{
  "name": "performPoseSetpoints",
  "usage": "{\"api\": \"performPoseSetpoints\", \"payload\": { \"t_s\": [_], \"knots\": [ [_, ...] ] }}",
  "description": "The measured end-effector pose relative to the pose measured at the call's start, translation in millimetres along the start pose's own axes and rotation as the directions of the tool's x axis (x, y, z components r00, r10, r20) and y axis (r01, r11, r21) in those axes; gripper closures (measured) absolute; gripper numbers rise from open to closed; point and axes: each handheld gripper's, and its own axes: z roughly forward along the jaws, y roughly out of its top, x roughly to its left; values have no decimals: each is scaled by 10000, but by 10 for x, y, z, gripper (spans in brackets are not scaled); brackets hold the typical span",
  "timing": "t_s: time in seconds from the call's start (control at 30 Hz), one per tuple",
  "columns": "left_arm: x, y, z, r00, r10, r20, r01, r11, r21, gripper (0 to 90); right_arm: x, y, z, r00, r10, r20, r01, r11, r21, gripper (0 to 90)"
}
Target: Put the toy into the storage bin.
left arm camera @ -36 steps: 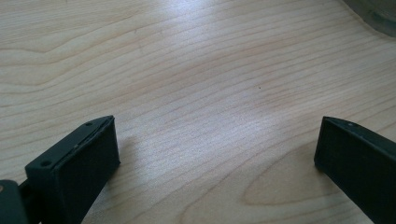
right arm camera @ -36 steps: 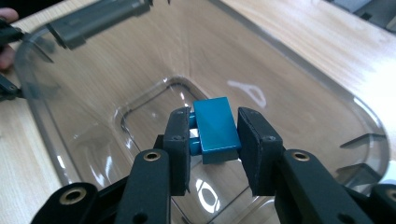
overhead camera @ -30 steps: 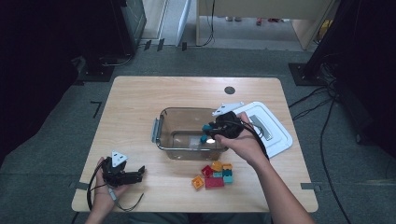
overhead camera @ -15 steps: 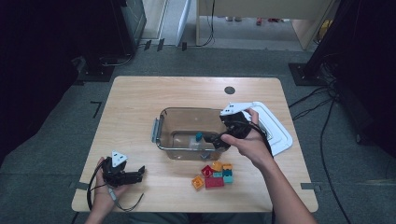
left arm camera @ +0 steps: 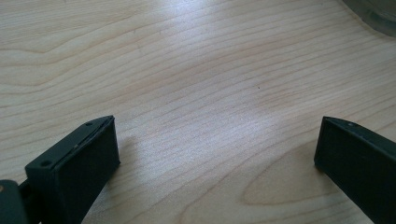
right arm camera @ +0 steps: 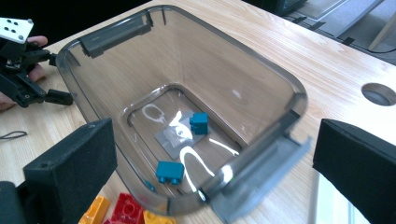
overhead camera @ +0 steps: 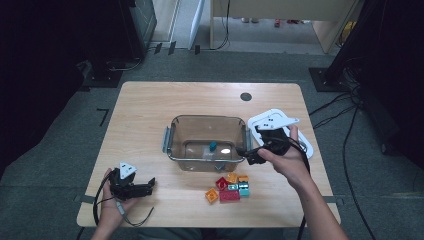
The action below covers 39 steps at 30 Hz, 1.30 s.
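Teal bricks [right arm camera: 199, 123] lie in the bin [overhead camera: 207, 125], frame centre; right claw [overhead camera: 248, 154], just opened wide, empty; left claw [overhead camera: 149, 186] wide open, empty, lower left.

You are at a lab-like recording room. A bare wooden table [overhead camera: 150, 115] stands on grey carpet [overhead camera: 65, 135]. Cables [overhead camera: 345, 110] trail past its right edge beside dark equipment stands [overhead camera: 125, 30].

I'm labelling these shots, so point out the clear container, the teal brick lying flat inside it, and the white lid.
Clear container [right arm camera: 261, 58], right gripper view, far wall.
Teal brick [right arm camera: 169, 171], right gripper view, top face.
White lid [overhead camera: 306, 145], high view, right edge.
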Motion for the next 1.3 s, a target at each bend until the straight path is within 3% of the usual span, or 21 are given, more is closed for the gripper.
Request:
{"api": "performPoseSetpoints", "payload": {
  "t_s": [0.27, 0.57, 0.97, 1.1, 1.2, 1.3],
  "knots": [
    [-1, 0, 1, 10000, -9, -3, 9, 10000, -8, 0, -18, -233, -180, 9995, -14, 307, 17, 10000, -92, 0],
    [-1, -1, 1, 10000, -3, -3, 3, 10000, -9, 0, 3, -502, -276, 9994, 159, 309, -154, 9997, -172, 0],
    [-1, -1, 0, 10000, 1, 0, -1, 10000, -3, 0, 54, -954, -202, 9993, 374, 86, -374, 9993, -4, 6],
    [-1, -1, 0, 10000, 6, 0, -6, 10000, 0, 0, 102, -1100, -105, 9993, 358, -72, -358, 9994, -2, 145],
    [-1, -1, 0, 10000, 7, -1, -7, 10000, 1, 0, 130, -1148, -47, 9994, 276, -193, -275, 9996, 75, 172],
    [-1, -1, 0, 10000, 4, -3, -4, 10000, -1, 0, 164, -1208, 49, 9996, 165, -227, -162, 9998, 135, 294]
  ]
}}
